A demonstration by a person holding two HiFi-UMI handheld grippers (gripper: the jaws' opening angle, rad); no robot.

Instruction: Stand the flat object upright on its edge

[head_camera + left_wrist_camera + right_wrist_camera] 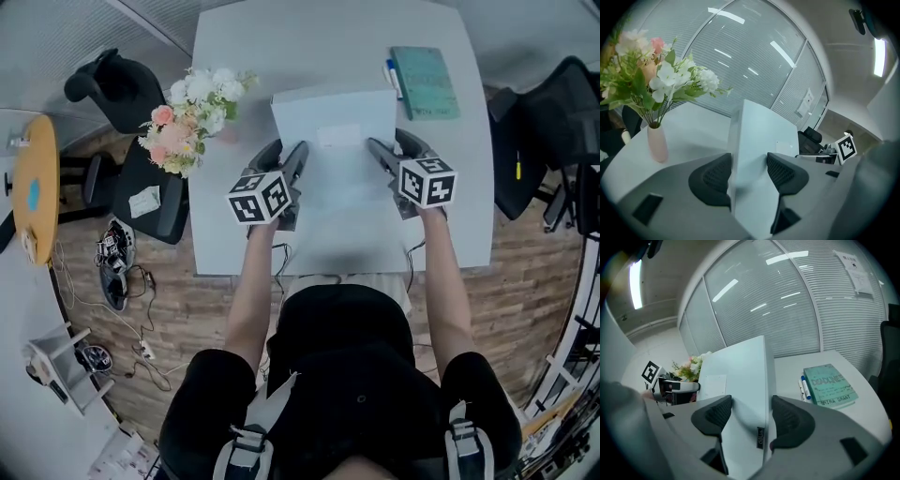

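At the left of the counter (244,56) stands a bouquet (192,117) in a pink vase (657,143). Just right of it, your left gripper (284,155) is clamped on the left edge of the flat white box (342,178), one jaw on each face. The box sits between your two grippers near the counter's middle, seemingly tilted up, though I can't tell whether its far edge rests on the counter. Your right gripper (394,150) grasps its right edge, and beyond it lies a teal book (425,82) with pens (392,75) just beside it.
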